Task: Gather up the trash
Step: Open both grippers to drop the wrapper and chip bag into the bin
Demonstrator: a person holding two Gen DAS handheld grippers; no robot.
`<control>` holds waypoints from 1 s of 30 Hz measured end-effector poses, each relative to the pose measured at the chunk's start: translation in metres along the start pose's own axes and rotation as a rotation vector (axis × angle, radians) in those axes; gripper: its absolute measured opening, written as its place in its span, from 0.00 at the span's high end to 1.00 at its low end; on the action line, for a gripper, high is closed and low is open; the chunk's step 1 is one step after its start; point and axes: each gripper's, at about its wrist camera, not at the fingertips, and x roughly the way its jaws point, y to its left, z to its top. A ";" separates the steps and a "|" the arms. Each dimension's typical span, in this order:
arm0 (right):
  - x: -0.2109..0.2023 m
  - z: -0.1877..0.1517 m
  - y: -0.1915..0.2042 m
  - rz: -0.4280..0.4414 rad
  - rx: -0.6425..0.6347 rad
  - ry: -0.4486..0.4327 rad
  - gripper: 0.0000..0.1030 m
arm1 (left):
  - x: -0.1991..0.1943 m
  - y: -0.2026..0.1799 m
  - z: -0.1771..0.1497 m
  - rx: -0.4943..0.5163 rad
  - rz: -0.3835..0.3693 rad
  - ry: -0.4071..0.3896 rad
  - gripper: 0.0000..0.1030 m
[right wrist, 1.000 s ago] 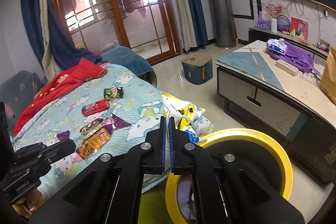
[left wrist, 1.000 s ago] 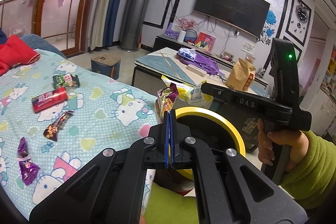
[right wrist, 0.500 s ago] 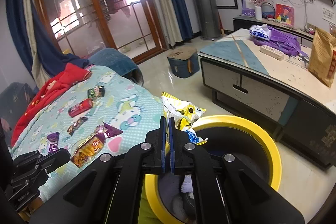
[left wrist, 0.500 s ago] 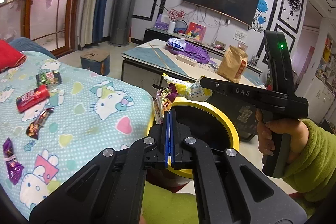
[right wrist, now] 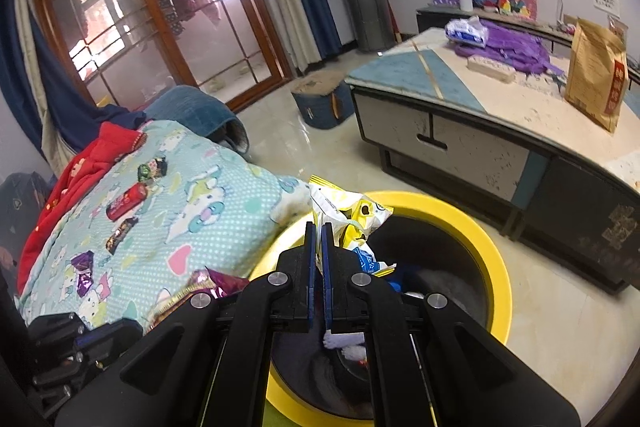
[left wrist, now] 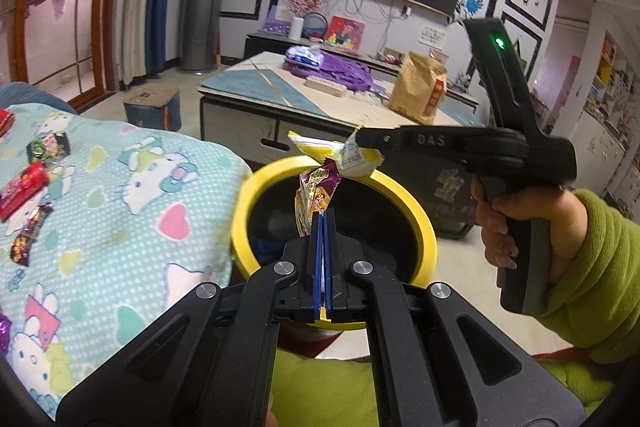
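My left gripper (left wrist: 322, 214) is shut on a purple and yellow snack wrapper (left wrist: 316, 193) and holds it over the yellow-rimmed black bin (left wrist: 416, 211). My right gripper (right wrist: 318, 227) is shut on a yellow and white snack bag (right wrist: 348, 217), also over the bin (right wrist: 494, 255); that bag shows in the left wrist view (left wrist: 340, 155) at the right gripper's tip (left wrist: 362, 138). On the Hello Kitty blanket (left wrist: 120, 203) lie a red packet (left wrist: 24, 185), a green and black wrapper (left wrist: 48, 145) and a brown wrapper (left wrist: 30, 235).
A low coffee table (right wrist: 460, 115) with a brown paper bag (right wrist: 598, 67) and purple cloth stands beyond the bin. A small blue stool (right wrist: 322, 103) sits on the tiled floor. A red garment (right wrist: 84, 163) lies at the blanket's far end. A purple wrapper (right wrist: 84, 271) lies on the blanket.
Both grippers have moved with their wrappers from beside the blanket to above the bin's opening. The bin now sits nearer and more central in both views.
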 end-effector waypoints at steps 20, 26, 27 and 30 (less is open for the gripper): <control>0.005 0.001 -0.028 -0.054 0.103 0.012 0.68 | 0.037 -0.007 0.000 0.019 -0.007 0.036 0.65; 0.006 0.001 -0.017 -0.036 0.069 -0.003 0.61 | 0.017 0.014 0.003 -0.053 0.065 -0.019 0.31; 0.005 0.001 -0.014 -0.033 0.063 -0.008 0.60 | 0.013 0.017 0.003 -0.064 0.083 -0.029 0.24; 0.003 0.002 -0.002 -0.015 0.033 -0.028 0.57 | -0.004 0.033 0.004 -0.101 0.145 -0.067 0.17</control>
